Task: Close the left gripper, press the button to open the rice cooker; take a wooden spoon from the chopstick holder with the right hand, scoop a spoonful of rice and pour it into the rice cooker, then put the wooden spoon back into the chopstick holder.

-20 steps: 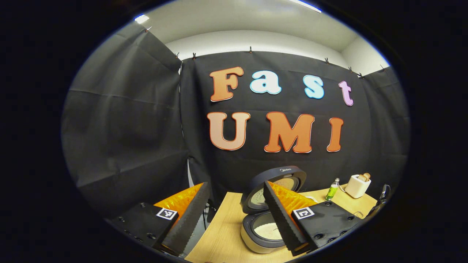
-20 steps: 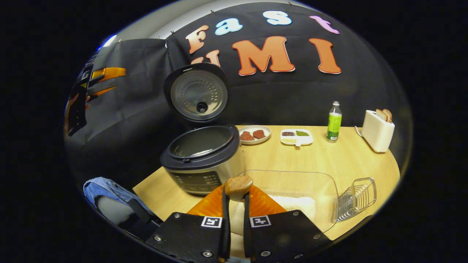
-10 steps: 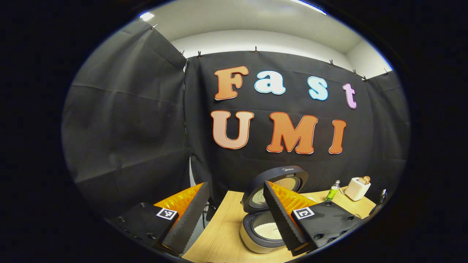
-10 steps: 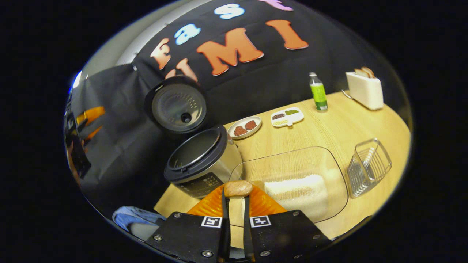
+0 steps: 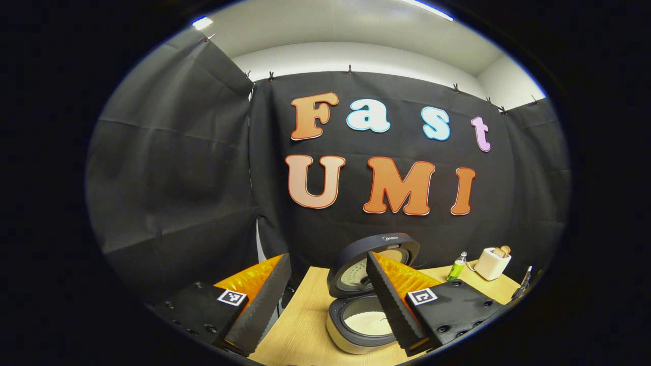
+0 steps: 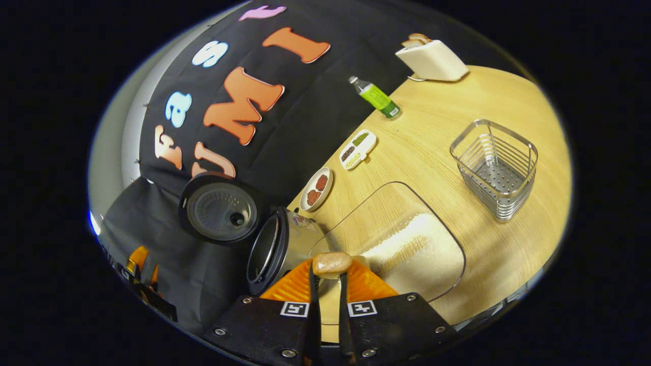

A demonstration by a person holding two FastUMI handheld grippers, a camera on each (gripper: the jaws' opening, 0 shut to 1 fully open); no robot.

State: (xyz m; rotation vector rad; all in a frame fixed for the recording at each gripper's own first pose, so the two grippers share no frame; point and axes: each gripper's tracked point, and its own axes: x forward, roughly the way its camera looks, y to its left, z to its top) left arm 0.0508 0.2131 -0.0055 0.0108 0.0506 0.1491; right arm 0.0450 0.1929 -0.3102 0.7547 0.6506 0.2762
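Note:
In the right gripper view, my right gripper [image 6: 327, 282] is shut on the wooden spoon [image 6: 331, 264], whose bowl sticks out past the fingertips. The spoon's bowl hangs over the near end of the clear container of rice [image 6: 407, 249], beside the open rice cooker [image 6: 277, 249] with its raised lid [image 6: 218, 213]. The wire chopstick holder [image 6: 496, 168] stands to the right, with nothing in it. In the left gripper view, my left gripper [image 5: 326, 256] is open, held above the table's left end; the cooker [image 5: 358, 323] below shows rice in its pot.
Along the wall edge of the wooden table [image 6: 447, 107] sit a plate of red pieces [image 6: 315, 189], a divided white dish [image 6: 357, 149], a green bottle [image 6: 376, 96] and a white toaster [image 6: 431, 58]. The bottle [image 5: 456, 269] and toaster [image 5: 491, 263] stand far right in the left gripper view.
The right gripper has rolled strongly and tipped downward with the spoon, so the table now slants across its view. The left gripper has barely shifted and stays open.

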